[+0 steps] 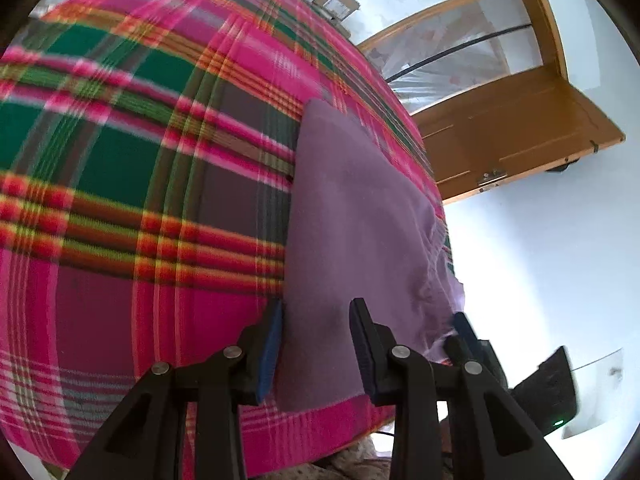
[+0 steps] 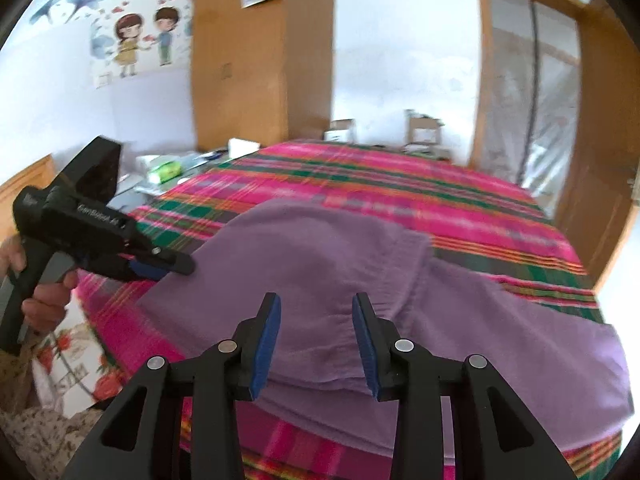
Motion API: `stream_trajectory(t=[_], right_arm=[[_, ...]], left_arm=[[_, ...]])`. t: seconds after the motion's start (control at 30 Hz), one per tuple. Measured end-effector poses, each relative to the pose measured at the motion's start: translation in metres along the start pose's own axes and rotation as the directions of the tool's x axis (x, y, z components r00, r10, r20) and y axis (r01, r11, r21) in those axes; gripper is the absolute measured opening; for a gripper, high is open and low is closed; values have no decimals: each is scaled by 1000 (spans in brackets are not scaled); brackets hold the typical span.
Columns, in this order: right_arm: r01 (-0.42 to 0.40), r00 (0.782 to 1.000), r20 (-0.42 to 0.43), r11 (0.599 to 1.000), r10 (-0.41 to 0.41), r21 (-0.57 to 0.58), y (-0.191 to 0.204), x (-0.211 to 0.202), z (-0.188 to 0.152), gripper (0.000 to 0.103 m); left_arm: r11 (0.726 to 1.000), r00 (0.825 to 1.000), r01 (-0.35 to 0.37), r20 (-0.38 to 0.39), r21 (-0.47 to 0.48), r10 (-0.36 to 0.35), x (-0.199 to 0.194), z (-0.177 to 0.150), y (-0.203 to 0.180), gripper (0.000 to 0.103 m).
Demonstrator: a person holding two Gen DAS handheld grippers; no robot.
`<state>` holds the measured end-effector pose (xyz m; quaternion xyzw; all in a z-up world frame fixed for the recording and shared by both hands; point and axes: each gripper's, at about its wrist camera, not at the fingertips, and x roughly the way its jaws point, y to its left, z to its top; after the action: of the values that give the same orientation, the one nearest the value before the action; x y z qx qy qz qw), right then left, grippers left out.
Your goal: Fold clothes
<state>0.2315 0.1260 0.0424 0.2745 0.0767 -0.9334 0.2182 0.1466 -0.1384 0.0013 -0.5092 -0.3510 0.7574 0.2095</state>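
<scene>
A purple garment (image 1: 352, 220) (image 2: 320, 272) lies folded on the bed's pink and green plaid blanket (image 1: 140, 184) (image 2: 420, 192), near the front edge. My left gripper (image 1: 316, 320) hovers open over the garment's near left edge, with cloth showing below between its fingers and not pinched. In the right wrist view the left gripper (image 2: 168, 266) is held by a hand (image 2: 44, 300) and points at the garment's left corner. My right gripper (image 2: 316, 308) stands open just above the gathered waistband part, with nothing pressed between its pads. In the left wrist view the right gripper (image 1: 464, 332) shows at the garment's right edge.
A wooden door (image 1: 520, 132) stands open to the right of the bed. A tall wooden wardrobe (image 2: 260, 60) and a bedside surface with small packets (image 2: 164, 170) are at the far left. Cardboard boxes (image 2: 424, 126) sit beyond the bed. Floral-print fabric (image 2: 72, 364) lies at the bed's near left.
</scene>
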Motion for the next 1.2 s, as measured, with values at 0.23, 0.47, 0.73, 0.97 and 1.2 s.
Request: stream_trajectory(t=[0.23, 0.47, 0.73, 0.97, 1.2], right_arm=[[-172, 984, -63, 978, 165, -118, 32, 23, 0, 57], [-284, 959, -88, 923, 271, -260, 69, 30, 3, 66], [-206, 978, -97, 923, 184, -325, 86, 53, 9, 67], [-108, 991, -105, 943, 79, -314, 89, 70, 13, 66], [-76, 991, -125, 959, 43, -273, 84, 79, 14, 47]], left_arm=[[999, 997, 48, -54, -12, -48, 2, 4, -7, 34], [993, 992, 117, -54, -14, -118, -2, 16, -23, 34], [990, 988, 137, -65, -18, -138, 0, 27, -31, 34], [994, 993, 107, -49, -23, -108, 1, 29, -25, 36], [994, 995, 102, -10, -38, -102, -4, 33, -12, 54]])
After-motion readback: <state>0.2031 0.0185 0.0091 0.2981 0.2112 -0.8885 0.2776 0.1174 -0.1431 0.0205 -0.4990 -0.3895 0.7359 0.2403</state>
